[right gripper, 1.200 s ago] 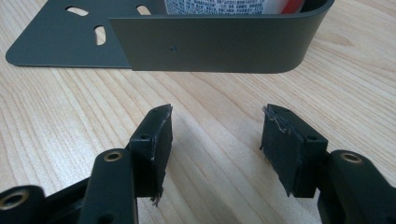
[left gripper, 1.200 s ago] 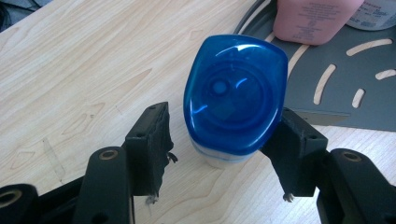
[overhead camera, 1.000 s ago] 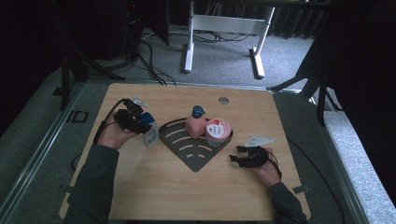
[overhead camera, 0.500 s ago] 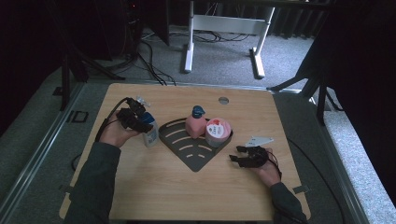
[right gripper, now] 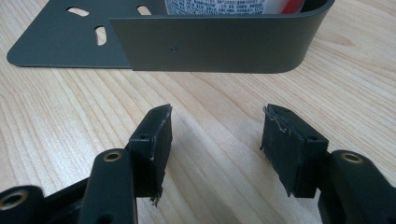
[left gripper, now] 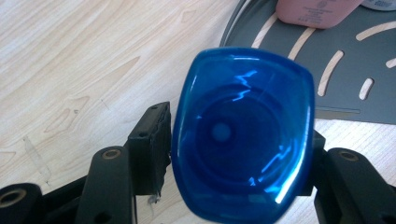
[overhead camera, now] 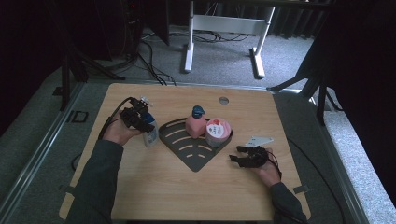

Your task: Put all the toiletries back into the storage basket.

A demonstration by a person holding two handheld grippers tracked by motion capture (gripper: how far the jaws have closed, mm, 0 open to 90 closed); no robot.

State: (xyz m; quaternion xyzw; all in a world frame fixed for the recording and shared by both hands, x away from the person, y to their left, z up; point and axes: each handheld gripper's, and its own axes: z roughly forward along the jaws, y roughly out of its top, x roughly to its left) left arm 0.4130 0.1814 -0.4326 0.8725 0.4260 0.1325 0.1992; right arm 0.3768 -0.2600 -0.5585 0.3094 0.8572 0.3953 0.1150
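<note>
Carrying step: left gripper [left gripper: 224, 196] pinching bottle [overhead camera: 150, 136], just left of tray [overhead camera: 196, 161]. Right gripper [right gripper: 215, 135] spread, empty, near tray's right wall. Next, likely: setting bottle upright beside pink bottle [overhead camera: 195, 127].

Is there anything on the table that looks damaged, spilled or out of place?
Nothing spilled. The pink bottle and round tub stand upright on the dark tray. One oddity: the right gripper has frayed, peeling pads.

Bare table [overhead camera: 154, 182] before the rack [overhead camera: 196, 161]; pink bottle [overhead camera: 194, 127], tub [overhead camera: 218, 132] inside.
</note>
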